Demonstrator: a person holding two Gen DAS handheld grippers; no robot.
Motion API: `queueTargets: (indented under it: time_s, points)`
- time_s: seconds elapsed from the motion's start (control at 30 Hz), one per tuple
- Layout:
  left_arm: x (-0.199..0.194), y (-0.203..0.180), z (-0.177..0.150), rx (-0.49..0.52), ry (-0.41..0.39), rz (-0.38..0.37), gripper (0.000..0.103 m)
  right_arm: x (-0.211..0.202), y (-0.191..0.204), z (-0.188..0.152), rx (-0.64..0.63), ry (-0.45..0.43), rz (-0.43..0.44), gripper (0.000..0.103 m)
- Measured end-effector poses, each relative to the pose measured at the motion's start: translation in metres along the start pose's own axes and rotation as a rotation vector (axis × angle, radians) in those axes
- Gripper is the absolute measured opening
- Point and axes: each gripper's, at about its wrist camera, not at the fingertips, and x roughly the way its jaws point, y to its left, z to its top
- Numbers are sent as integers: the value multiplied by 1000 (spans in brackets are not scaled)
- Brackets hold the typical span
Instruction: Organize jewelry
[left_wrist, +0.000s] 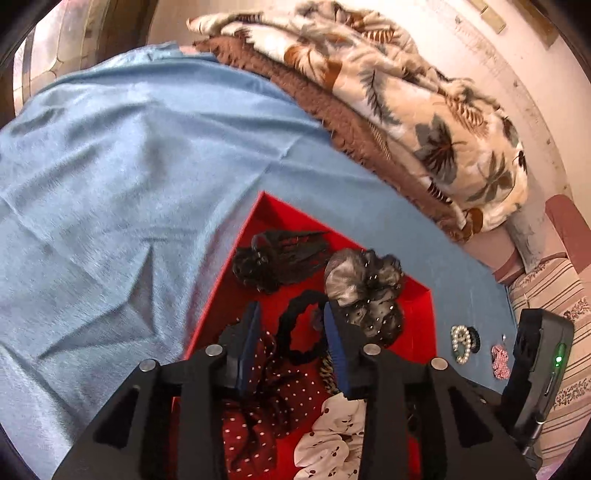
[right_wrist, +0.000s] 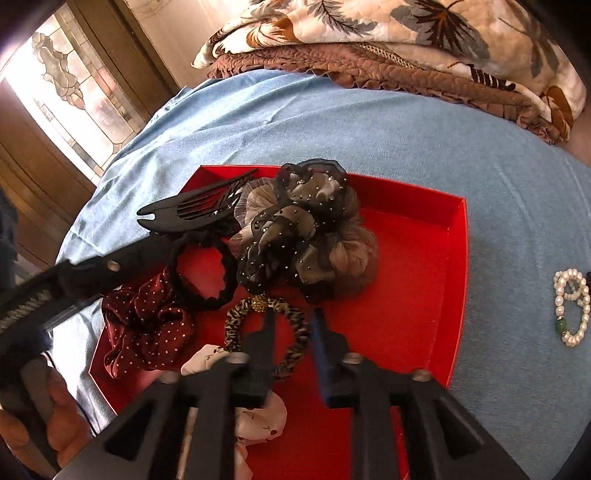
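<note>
Two grippers hang over a red tray (right_wrist: 456, 266) that sits on a blue cloth (left_wrist: 110, 184), each with its jaws parted and nothing between them. Nearest under the right gripper (right_wrist: 293, 321) lies a white scrunchie with small dark cherries (right_wrist: 258, 417), partly hidden by the black finger frame. Just beyond it is a leopard-print hair tie with a gold bead (right_wrist: 295, 347); the gripper's tips hover over its ring, one tip above the ring's middle and the other just outside its right edge — whether they touch it I cannot tell.

To the left of that tie rests a maroon polka-dot scrunchie (right_wrist: 147, 325), and touching its upper edge is a black ruffled hair band (right_wrist: 203, 273). The left gripper (left_wrist: 291, 314) is poised above this band, its blue-lined fingers (left_wrist: 334, 332) spread to either side of the band's loop without closing on it.

Farther back in the tray a large grey and black organza scrunchie with tiny studs (right_wrist: 303, 229) fills the middle, and a black claw clip (right_wrist: 199, 206) lies against the far left corner.

Outside the tray, on the cloth to its right, a pearl bracelet with a green bead (right_wrist: 570, 306) lies apart from the rest — and in the left wrist view a small pink scrunchie (left_wrist: 500, 362) shows just beyond it. At the back a leaf-print blanket (left_wrist: 406, 92) is folded over a brown quilt (left_wrist: 332, 110).
</note>
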Motion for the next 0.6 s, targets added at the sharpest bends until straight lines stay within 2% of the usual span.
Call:
queueTargets:
  time_s: [0.07, 0.3, 0.5, 0.6]
  points:
    - [-6, 0, 1, -4, -34, 18, 38, -6, 2, 0, -9, -19, -12, 43]
    - [-18, -6, -3, 24, -84, 127, 38, -48, -2, -12, -40, -70, -38, 47]
    - [-46, -28, -29, 95, -99, 196, 39, -96, -29, -54, -30, -114, -92, 55]
    - [-57, -42, -46, 111, -77, 209, 40, -117, -49, -82, 0, -131, -132, 57]
